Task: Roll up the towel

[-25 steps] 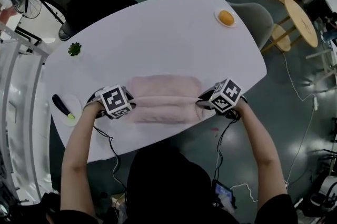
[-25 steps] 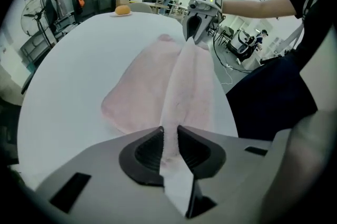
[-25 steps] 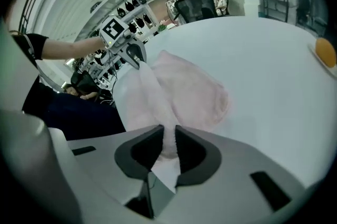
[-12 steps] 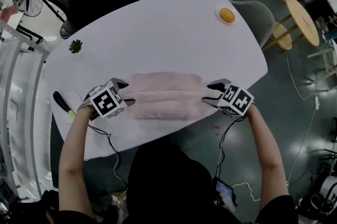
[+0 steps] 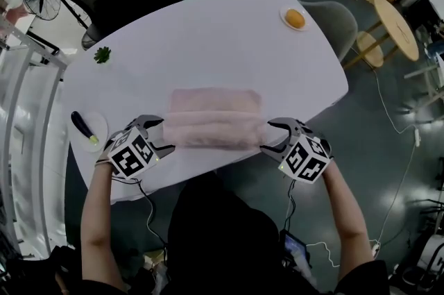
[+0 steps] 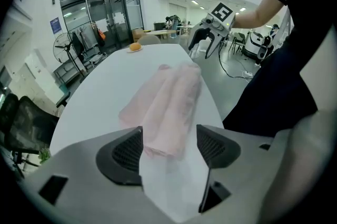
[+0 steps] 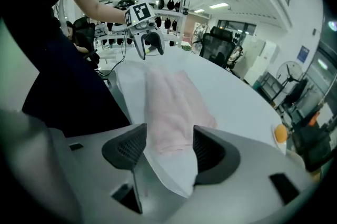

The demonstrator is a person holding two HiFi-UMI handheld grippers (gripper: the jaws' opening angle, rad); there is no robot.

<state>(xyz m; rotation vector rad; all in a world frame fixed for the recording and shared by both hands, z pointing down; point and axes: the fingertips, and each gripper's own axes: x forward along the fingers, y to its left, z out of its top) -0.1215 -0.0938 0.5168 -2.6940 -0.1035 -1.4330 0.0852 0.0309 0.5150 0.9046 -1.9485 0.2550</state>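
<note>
You have the towel (image 5: 215, 119) lying crosswise on the bench (image 5: 208, 37), close to the near edge and about midway along it. Its near part is wound into a thick roll and a flat strip is left on the far side, so the roll can travel away from you over bare surface. The left gripper (image 5: 161, 135) sits off the roll's left end and the right gripper (image 5: 270, 136) off its right end. Working both ends at once is likely what keeps the roll straight and even in thickness. Each gripper view looks along the roll from its own end: the left fingers (image 6: 124, 152) are spread wide and the right fingers (image 7: 126, 148) are spread somewhat less. The towel's end shows in the gap beyond each pair, with nothing pinched and no pad pressing the cloth. A second ago both grippers sat low at the roll's ends with the fingers closed in on it. Since then the fingers have just been opening, and both grippers have lifted and drawn back toward the near edge. The roll stays wound where you left it. This looks like a release to take a fresh hold for the next turn, with the far strip not yet rolled.
</note>
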